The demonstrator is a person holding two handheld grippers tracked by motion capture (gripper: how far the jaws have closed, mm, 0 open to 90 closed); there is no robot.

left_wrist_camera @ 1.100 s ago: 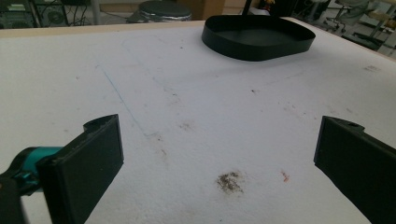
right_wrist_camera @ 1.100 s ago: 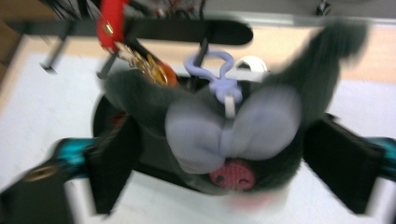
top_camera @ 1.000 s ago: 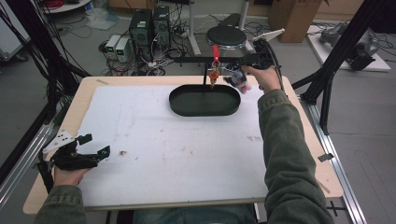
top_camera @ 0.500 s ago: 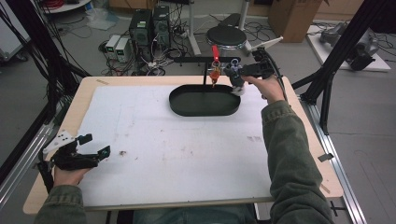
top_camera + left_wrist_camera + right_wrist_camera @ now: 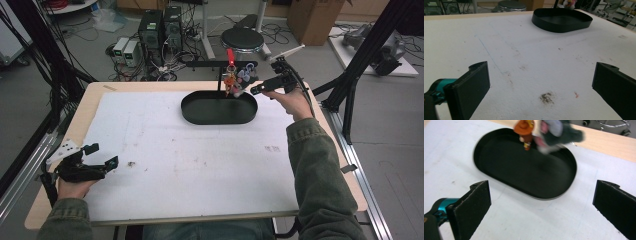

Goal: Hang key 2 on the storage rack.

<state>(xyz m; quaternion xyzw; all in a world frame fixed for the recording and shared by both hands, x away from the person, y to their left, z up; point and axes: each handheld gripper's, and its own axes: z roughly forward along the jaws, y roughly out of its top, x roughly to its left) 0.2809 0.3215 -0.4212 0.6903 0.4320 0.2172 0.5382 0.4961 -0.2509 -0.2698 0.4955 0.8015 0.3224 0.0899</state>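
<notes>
A black oval tray [image 5: 192, 117] lies at the far middle of the white mat. Above its far rim a small orange figure [image 5: 230, 82] and a grey plush toy [image 5: 243, 77] hang from a black bar [image 5: 210, 63] on a stand. My right gripper [image 5: 257, 89] is just right of the toys, pointing at them. Its jaws have just been opening and hold nothing. In the right gripper view the orange figure [image 5: 525, 132] and grey plush [image 5: 559, 132] dangle over the tray [image 5: 524, 177], beyond the right gripper [image 5: 541, 195]. My left gripper [image 5: 103, 155] rests open at the front left.
The left gripper view looks across the stained mat [image 5: 524, 50] to the tray [image 5: 564, 25], with a dark smudge [image 5: 546, 97] between the jaws of the left gripper [image 5: 541, 75]. Computers [image 5: 160, 25], a stool [image 5: 242, 37] and black frame posts [image 5: 365, 60] stand beyond the table.
My right gripper has drawn back to the right, away from the bar. The grey plush that was at its jaws now hangs free. The left gripper has stayed put.
</notes>
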